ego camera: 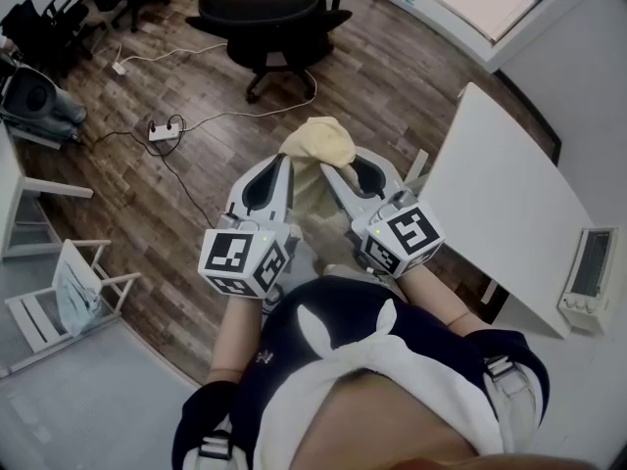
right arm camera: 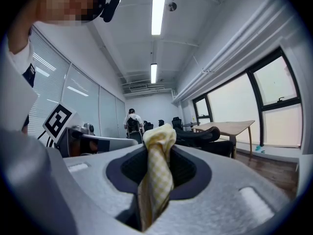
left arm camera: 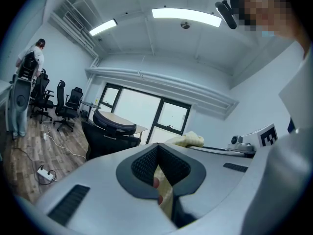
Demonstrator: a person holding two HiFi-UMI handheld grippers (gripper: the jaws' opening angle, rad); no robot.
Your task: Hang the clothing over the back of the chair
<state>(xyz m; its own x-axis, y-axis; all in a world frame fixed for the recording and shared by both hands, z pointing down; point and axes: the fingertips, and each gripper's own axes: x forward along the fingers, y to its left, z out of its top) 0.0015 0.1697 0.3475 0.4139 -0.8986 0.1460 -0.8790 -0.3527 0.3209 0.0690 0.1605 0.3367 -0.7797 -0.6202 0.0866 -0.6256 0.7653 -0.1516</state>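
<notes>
At far left of the head view, a white slatted wooden chair (ego camera: pixel 44 306) stands on the brown wood-plank floor (ego camera: pixel 127 243), with a white power strip (ego camera: pixel 162 130) lying farther out. At top centre, a black mesh office chair (ego camera: pixel 269 18) stands well apart from both tools. At centre, the left gripper (ego camera: pixel 284 167) and right gripper (ego camera: pixel 328 172) are held side by side, roughly level, with their tips converging. A pale yellow checked fabric garment (ego camera: pixel 318 143) bunches between and just beyond the tips, held in the air, clear of the office chair. Left gripper view: jaws clenched on a fold of the garment (left arm camera: pixel 165 192). Right gripper view: jaws likewise clamped on the garment (right arm camera: pixel 156 170), which rises in a tuft above them. At right stands a white rectangular table (ego camera: pixel 500 194).
</notes>
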